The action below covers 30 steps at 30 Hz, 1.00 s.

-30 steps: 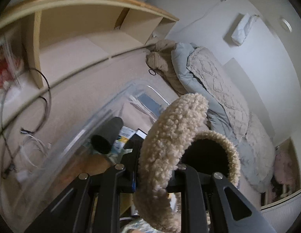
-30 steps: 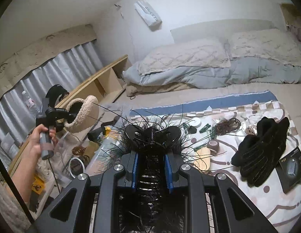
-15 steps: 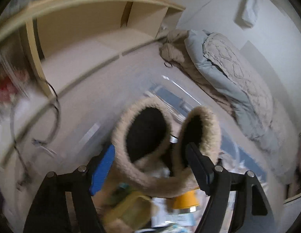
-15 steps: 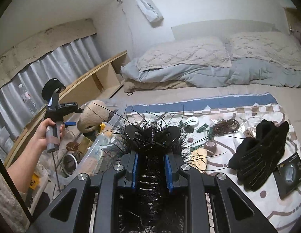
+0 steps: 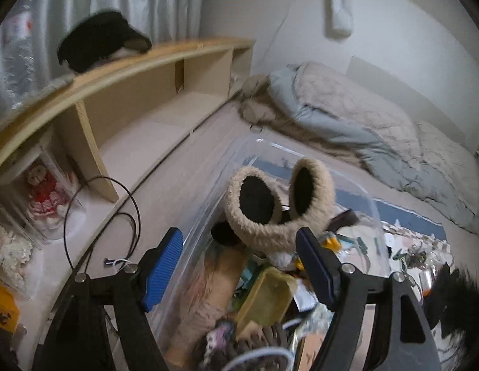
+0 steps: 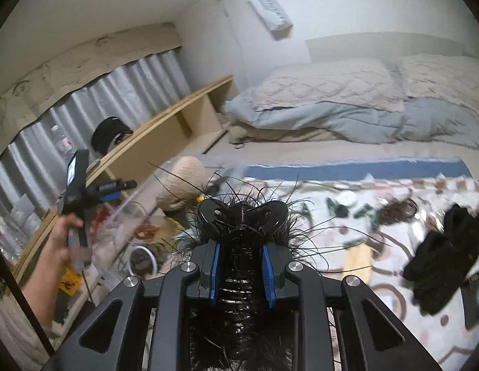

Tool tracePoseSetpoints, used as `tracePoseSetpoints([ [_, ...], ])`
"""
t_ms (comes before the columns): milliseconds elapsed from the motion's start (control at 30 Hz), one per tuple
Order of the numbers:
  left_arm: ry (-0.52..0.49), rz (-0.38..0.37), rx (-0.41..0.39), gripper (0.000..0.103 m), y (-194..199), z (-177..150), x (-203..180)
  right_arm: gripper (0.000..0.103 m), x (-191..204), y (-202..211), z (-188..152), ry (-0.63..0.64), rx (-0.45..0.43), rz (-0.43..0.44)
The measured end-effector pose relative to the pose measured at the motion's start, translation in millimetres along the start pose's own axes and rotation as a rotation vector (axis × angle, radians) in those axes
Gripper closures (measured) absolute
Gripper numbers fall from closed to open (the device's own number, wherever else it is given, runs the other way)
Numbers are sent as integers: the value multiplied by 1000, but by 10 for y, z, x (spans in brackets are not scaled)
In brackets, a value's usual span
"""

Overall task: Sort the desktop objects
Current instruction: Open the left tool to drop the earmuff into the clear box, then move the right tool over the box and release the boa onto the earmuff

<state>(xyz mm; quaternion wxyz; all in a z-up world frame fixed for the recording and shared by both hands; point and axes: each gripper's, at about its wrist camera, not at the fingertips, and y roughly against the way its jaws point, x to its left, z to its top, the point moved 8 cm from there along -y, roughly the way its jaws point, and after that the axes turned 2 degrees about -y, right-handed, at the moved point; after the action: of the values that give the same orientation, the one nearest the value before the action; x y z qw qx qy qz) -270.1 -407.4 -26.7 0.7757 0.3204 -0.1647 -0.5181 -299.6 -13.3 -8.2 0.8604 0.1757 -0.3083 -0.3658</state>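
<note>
Fluffy beige earmuffs point(image 5: 279, 204) lie on top of the clutter inside a clear plastic bin point(image 5: 208, 191). My left gripper point(image 5: 242, 266) is open and empty just behind them, its blue pads apart. In the right wrist view the earmuffs point(image 6: 180, 182) show in the bin and the left gripper point(image 6: 115, 187) is held by a hand. My right gripper point(image 6: 241, 266) is shut on a black feathered hair clip point(image 6: 242, 216) above the patterned cloth point(image 6: 378, 262).
A wooden shelf unit point(image 5: 140, 92) runs along the left. Black gloves point(image 6: 443, 247), a brown cord coil point(image 6: 397, 207), clips and small items lie on the cloth. The bin holds a yellow case point(image 5: 267, 296) and other clutter. Pillows point(image 6: 332, 92) lie behind.
My left gripper has opened and let the earmuffs go into the bin, then drawn back a little. My right gripper still holds the feathered clip and has shifted toward the bin.
</note>
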Motion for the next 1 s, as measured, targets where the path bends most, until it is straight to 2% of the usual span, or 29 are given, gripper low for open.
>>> tracePoseSetpoints([
  [167,-40,-58,-65,27,389,-318,-159,79,505,-277,229,67,19,44],
  [367,-67,-80,-88,27,562,-654,-204,79,1192,-809,496,103,70,91],
  [500,-29,-82,-99,19,626,-800,-137,79,1479,-1233,605,82,134,98],
  [733,36,-14,-162,19,808,-1002,148,79,1812,-2014,852,71,170,3],
  [933,50,15,-129,19,804,-1113,330,79,1923,-2579,1032,4,89,-130],
  [1000,42,34,-144,19,845,-1105,365,79,1959,-2711,1022,6,74,-158],
])
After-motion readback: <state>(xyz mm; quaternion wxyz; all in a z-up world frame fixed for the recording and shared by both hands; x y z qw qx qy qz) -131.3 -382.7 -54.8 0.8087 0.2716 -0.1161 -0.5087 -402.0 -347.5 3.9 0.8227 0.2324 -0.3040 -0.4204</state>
